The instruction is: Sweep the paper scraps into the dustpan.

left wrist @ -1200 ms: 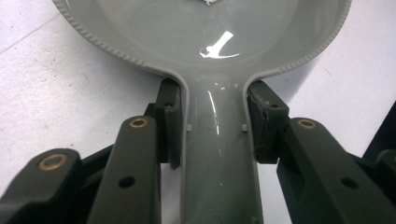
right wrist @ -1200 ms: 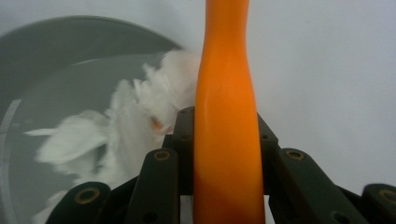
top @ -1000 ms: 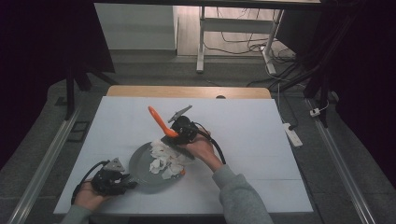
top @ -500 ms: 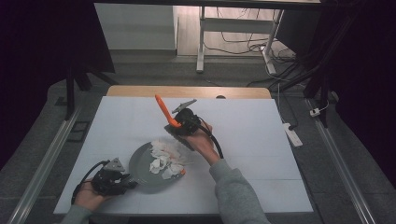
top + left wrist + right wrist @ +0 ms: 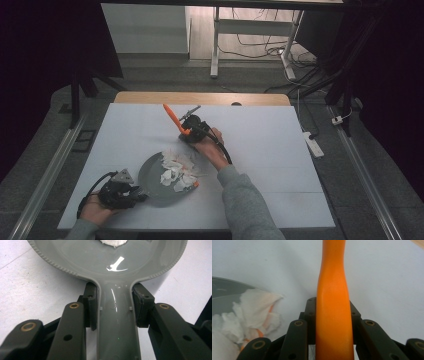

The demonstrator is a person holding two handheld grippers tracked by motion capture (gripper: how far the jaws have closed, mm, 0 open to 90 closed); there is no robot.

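Observation:
A grey pan (image 5: 146, 176) with a handle lies near the table's front left, and crumpled white paper scraps (image 5: 176, 169) are piled in it. My left gripper (image 5: 131, 194) is shut on the pan's handle (image 5: 116, 325), with the pads pressing on both of its sides. In the table's middle, just beyond the pan, my right gripper (image 5: 186, 131) is shut on an orange tool handle (image 5: 172, 116). The handle slants up and away to the left. In the right gripper view the orange handle (image 5: 333, 297) runs up between the jaws, and the paper scraps (image 5: 254, 310) lie to its left.
The white table top (image 5: 270, 150) has a wooden strip (image 5: 200, 98) along its far edge. A white power strip (image 5: 311, 142) lies on the floor right of the table. Metal rails (image 5: 371, 180) run along both sides.
My right hand has carried the orange tool off the paper pile and a little toward the table's far side. The left gripper and the pan have stayed put.

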